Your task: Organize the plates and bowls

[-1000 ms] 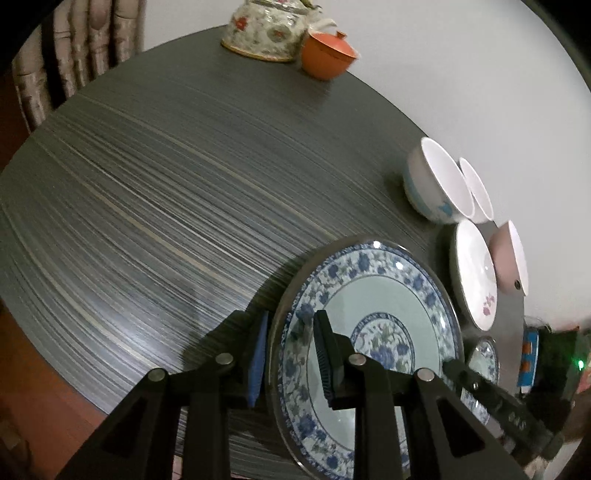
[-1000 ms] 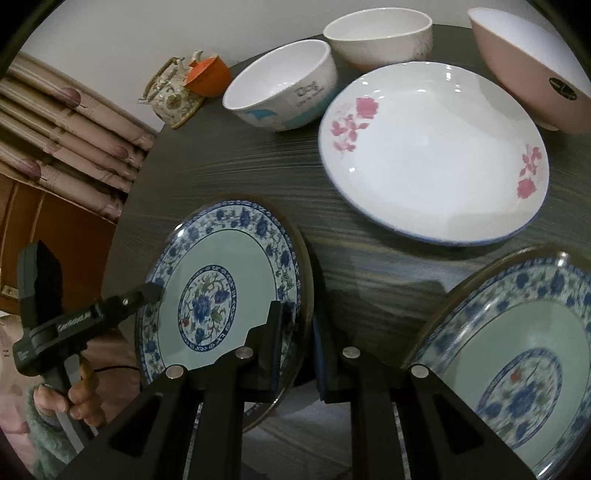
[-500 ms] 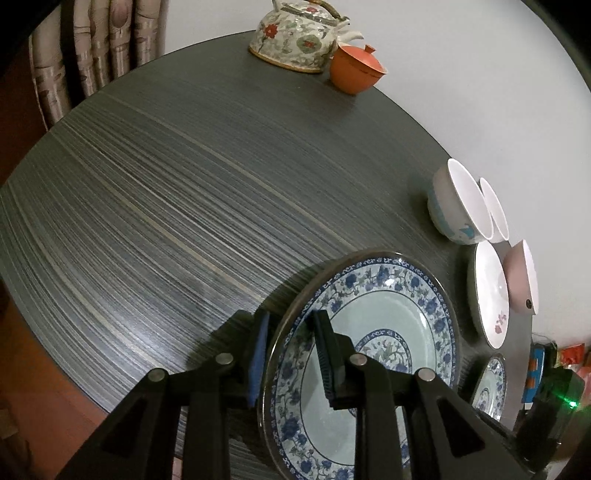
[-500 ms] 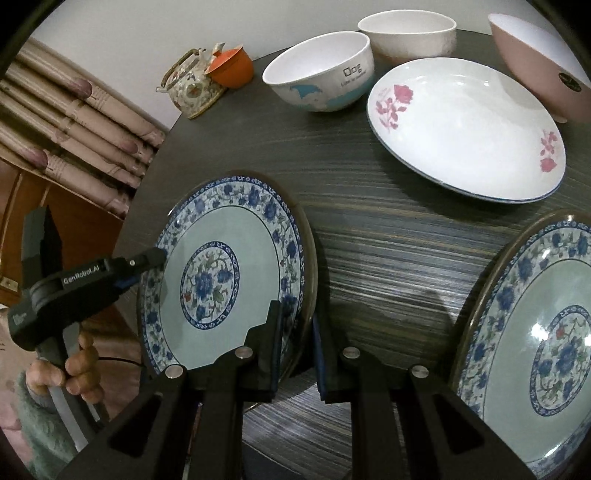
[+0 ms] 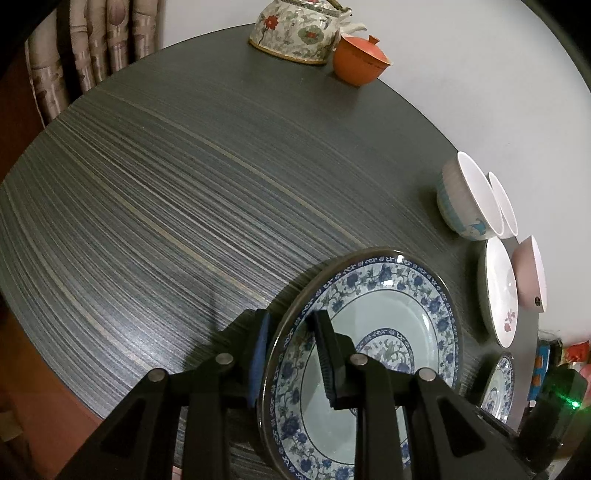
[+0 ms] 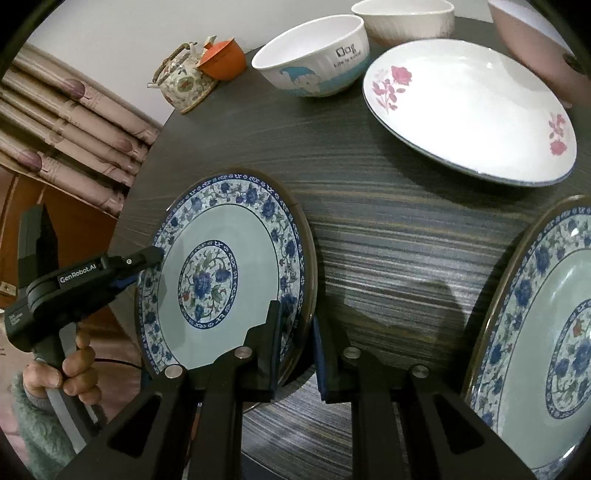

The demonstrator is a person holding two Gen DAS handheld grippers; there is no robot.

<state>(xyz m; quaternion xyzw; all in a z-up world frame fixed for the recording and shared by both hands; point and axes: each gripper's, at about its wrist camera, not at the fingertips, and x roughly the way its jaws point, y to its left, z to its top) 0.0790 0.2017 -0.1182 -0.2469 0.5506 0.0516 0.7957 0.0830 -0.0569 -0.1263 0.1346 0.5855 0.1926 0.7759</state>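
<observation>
Both grippers hold the same blue-and-white plate [image 6: 221, 280] by opposite rims. In the right wrist view the right gripper [image 6: 295, 354] is narrowly closed on the rim at about 5 o'clock of the plate, and the left gripper [image 6: 147, 260], held by a hand [image 6: 70, 373] in a green sleeve, grips the rim at 9 o'clock. In the left wrist view the left gripper [image 5: 291, 350] pinches the plate's rim [image 5: 369, 350] between a blue pad and a black pad. The plate is tilted, and whether its far edge touches the dark striped surface [image 5: 184, 203] is not clear.

Compared with a second ago, the plate sits lower and more central in the right view, and the teapot [image 5: 299, 29] and orange lidded cup [image 5: 360, 62] have slid toward 12 o'clock in the left view. Both grips are unchanged.

A second blue-and-white plate [image 6: 546, 339] lies at 4 o'clock in the right view. A white plate with pink flowers [image 6: 469, 110], a cartoon bowl [image 6: 314, 59], a white ribbed bowl [image 6: 406, 18] and a pink bowl [image 6: 535, 40] stand between 12 and 2 o'clock.
</observation>
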